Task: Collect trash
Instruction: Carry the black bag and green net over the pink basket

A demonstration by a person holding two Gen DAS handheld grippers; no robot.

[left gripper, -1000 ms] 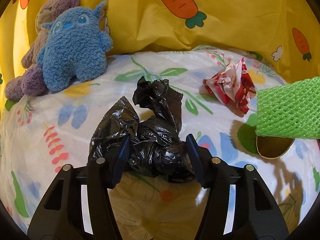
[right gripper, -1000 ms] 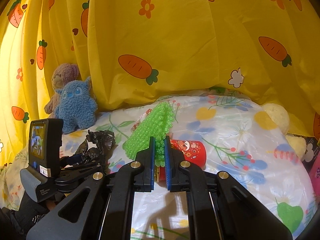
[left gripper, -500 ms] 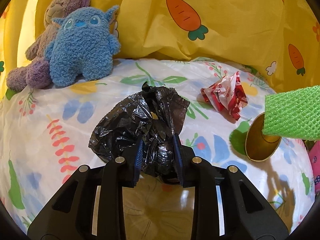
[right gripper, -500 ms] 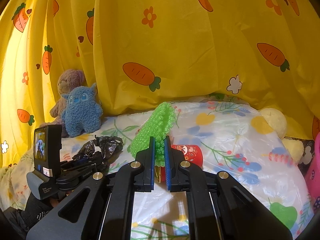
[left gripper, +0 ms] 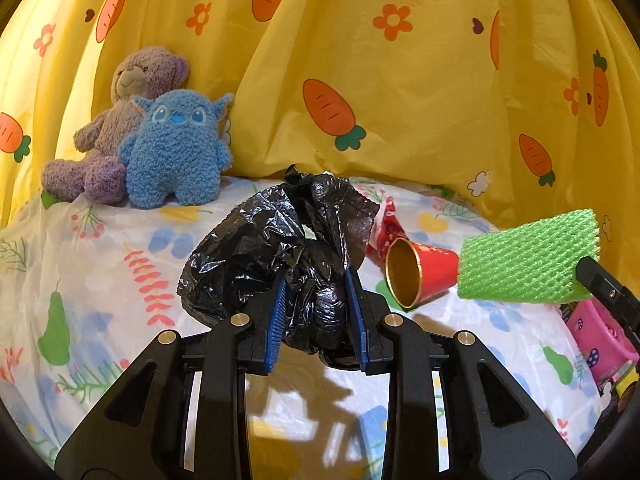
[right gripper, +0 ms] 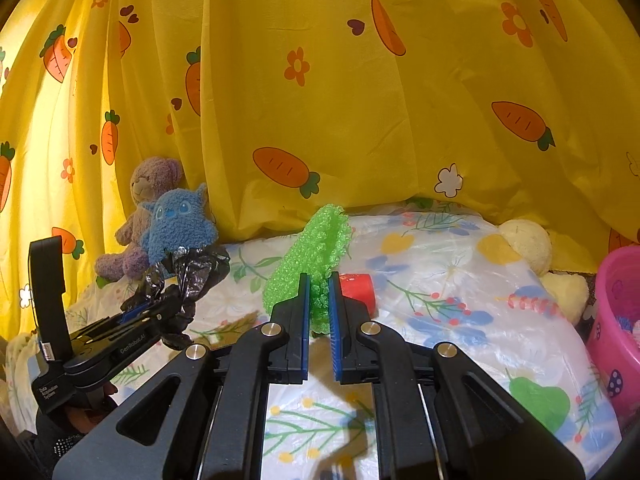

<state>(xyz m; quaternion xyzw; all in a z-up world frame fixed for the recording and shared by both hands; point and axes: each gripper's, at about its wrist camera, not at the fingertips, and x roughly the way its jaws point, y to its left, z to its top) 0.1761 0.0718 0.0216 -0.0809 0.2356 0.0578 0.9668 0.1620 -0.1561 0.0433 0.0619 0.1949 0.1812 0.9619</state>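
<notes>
My left gripper (left gripper: 316, 280) is shut on a crumpled black plastic bag (left gripper: 280, 248) and holds it above the flowered sheet (left gripper: 100, 264). The bag also shows in the right wrist view (right gripper: 188, 268). My right gripper (right gripper: 319, 284) is shut on a green foam net (right gripper: 316, 252), held in the air; the net shows at the right of the left wrist view (left gripper: 528, 260). A red paper cup (left gripper: 420, 276) with a gold inside lies on its side on the sheet. A red and white wrapper (left gripper: 386, 228) lies behind it, partly hidden by the bag.
A blue plush (left gripper: 176, 152) and a purple teddy bear (left gripper: 116, 128) sit at the back left against the yellow carrot curtain (left gripper: 400, 80). A pink bucket (right gripper: 618, 328) stands at the right edge. A cream plush (right gripper: 528, 248) lies at the back right.
My left gripper closed on the black bag and lifted it off the sheet. My right gripper has risen with the green net. The red cup is now in fuller view.
</notes>
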